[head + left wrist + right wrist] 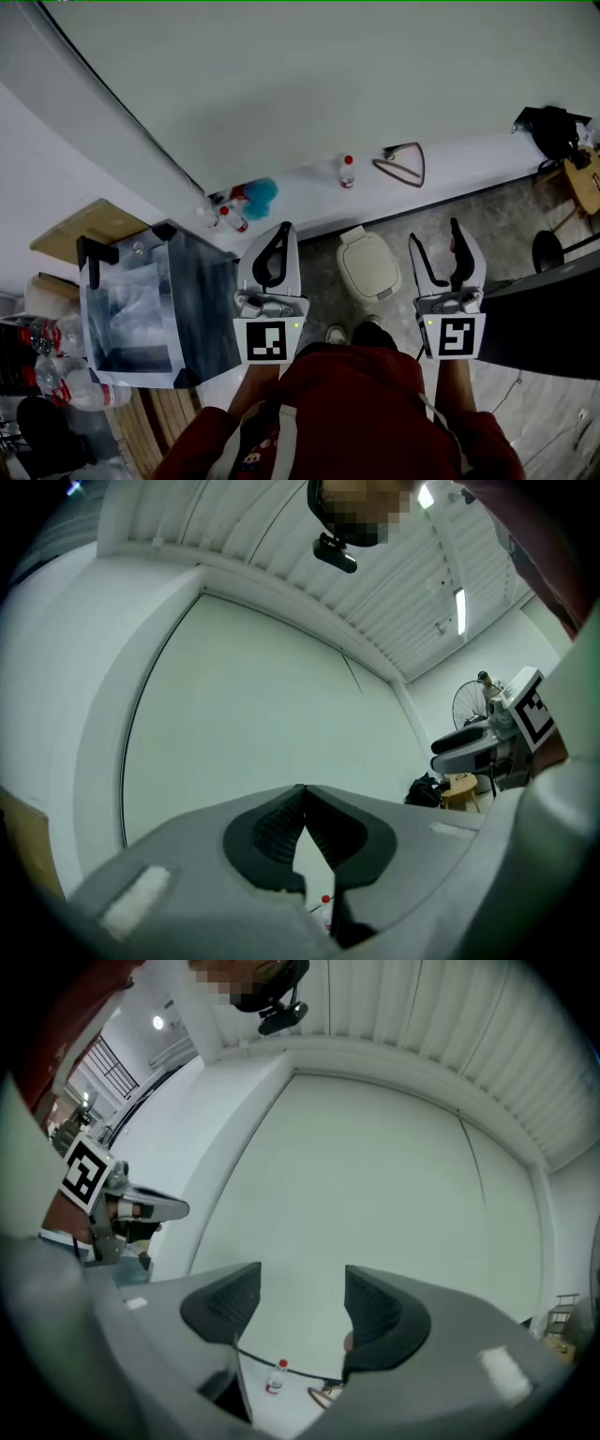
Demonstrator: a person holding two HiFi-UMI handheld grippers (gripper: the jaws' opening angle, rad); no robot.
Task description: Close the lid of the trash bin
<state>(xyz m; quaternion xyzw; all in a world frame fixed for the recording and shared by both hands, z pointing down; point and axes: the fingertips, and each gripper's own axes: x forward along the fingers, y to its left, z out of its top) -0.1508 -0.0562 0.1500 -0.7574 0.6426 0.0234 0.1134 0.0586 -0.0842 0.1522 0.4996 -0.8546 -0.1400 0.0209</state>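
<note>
flanking trash bin (368, 264), seemingly: left gripper (284, 231), right gripper (435, 234)

Red top (349, 398); left gripper (284, 229) and right gripper (435, 234) are pale grey, with black pads (380, 1312) and black-and-white marker cubes (264, 341).

A red-capped bottle (347, 172) stands near a brown triangular frame (403, 164).

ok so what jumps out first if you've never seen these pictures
Two tools held up side by side: the left tool shut on nothing, the right tool open. On the floor between them stands a small white trash bin; a clear plastic box sits at the far left.
</note>
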